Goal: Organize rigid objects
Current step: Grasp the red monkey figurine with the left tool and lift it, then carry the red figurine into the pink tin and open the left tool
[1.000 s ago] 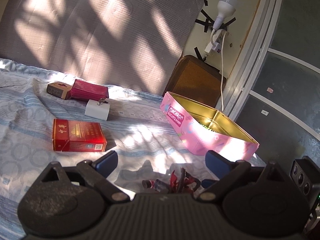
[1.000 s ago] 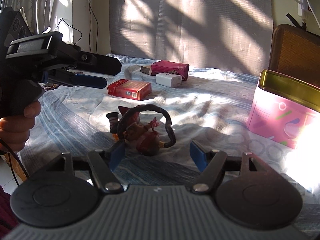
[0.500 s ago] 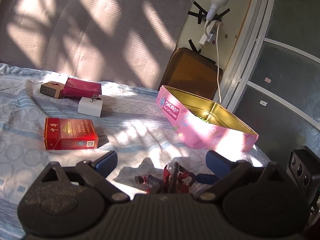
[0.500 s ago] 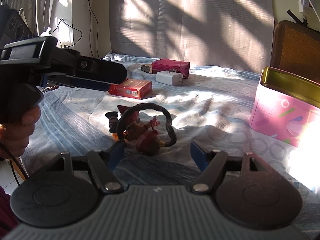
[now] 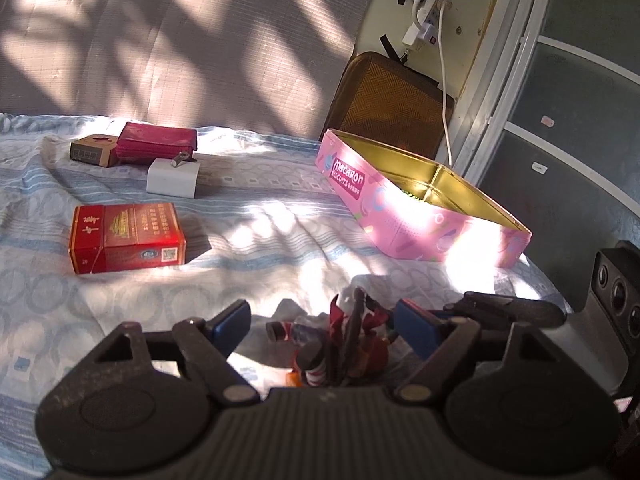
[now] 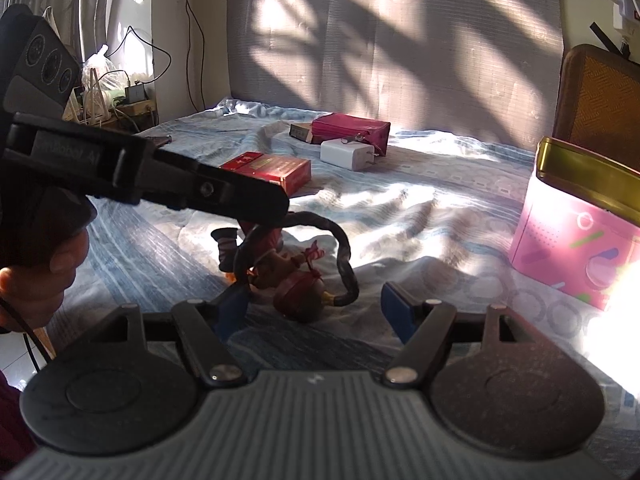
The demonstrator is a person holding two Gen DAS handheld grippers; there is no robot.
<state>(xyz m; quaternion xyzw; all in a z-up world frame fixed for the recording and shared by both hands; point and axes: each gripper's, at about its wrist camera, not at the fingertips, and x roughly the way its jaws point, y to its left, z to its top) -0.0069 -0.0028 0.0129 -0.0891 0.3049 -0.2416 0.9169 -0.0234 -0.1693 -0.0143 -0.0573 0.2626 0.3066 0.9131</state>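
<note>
Left gripper (image 5: 322,326), held in a hand (image 6: 38,268), tilts downward with its fingers closing around something. Right gripper (image 6: 314,306) tilts downward beside it, fingers spread apart.

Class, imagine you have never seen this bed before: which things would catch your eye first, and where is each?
The red-clad toy figurine lies on the blue patterned bedsheet between the closing jaws of the left gripper. To the right sits the open pink macaron biscuit tin, sunlit with a gold inside. Left of it lies a red cigarette pack, with a white charger behind.
</note>
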